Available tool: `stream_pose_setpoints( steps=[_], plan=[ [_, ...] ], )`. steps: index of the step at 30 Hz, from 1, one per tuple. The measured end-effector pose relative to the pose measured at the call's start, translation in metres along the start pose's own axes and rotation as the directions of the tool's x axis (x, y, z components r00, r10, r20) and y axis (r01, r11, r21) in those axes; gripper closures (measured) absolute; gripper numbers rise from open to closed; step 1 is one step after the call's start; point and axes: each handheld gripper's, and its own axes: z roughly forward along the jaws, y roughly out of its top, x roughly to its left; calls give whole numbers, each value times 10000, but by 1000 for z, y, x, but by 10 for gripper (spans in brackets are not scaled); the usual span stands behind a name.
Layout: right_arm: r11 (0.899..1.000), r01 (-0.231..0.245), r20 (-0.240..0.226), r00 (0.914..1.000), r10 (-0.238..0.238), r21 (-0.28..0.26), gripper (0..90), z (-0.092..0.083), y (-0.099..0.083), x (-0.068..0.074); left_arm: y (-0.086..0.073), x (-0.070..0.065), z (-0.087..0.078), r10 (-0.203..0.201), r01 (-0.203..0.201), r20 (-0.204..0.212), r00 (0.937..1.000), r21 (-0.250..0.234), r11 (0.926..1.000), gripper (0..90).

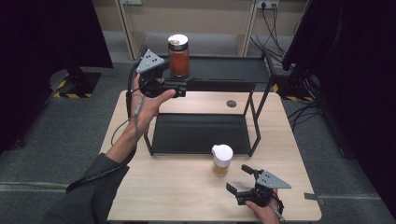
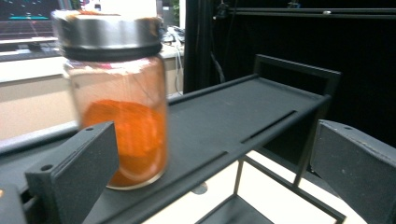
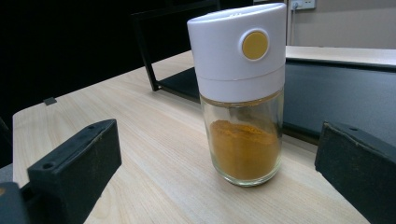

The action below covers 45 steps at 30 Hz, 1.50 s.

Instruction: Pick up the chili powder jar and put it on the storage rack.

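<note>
Jar (image 1: 179,55) with orange powder and a metal lid stands upright on the top shelf of the black rack (image 1: 224,70), near its left end. Left gripper (image 1: 187,84) is just beside it with jaws spread apart, probably not touching (the picture is blurred). In front of the rack, the white-capped shaker (image 1: 222,159) stands on the table (image 1: 177,186); right gripper (image 1: 240,179) is near it, jaws wide.

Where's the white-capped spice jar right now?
In the high view the white-capped spice jar stands upright on the table, right of centre, just in front of the black rack, ahead of the open right tongs.
</note>
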Motion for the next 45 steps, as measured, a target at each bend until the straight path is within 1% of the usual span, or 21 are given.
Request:
stream_pose_setpoints(
  steps=[7, 11, 18, 26, 30, 36, 45],
  plan=[
    [10000, -5, -4, 10000, 5, -9, 7, 0, 0, 0, -6, -3, -8, 48, -46, 449, 9990, -53, 10000, 4],
    [10000, -8, 11, 10000, 8, -13, 7, 0, 0, 0, -12, -6, -13, 82, -72, 699, 9975, -134, 9999, 4],
    [10000, -11, 14, 10000, 11, -7, 7, 0, 0, 0, -30, -10, -23, 94, -72, 1165, 9931, -191, 9998, 4],
    [10000, 6, 9, 10000, -6, 0, 7, 0, 0, 0, -53, -16, -35, 180, -114, 1581, 9873, -427, 9990, 4],
    [10000, 13, 11, 10000, -13, 6, 7, 0, 0, 0, -62, -19, -40, 240, -160, 1704, 9851, -484, 9987, 4],
    [10000, 42, 3, 10000, -42, 18, 7, 1, 0, 0, -78, -23, -47, 55, 56, 1857, 9826, -591, 9982, 4],
    [10000, 23, -7, 10000, -23, 34, 7, 1, 0, 1, -96, -31, -56, 36, 105, 2246, 9745, -614, 9981, 4]
  ],
)
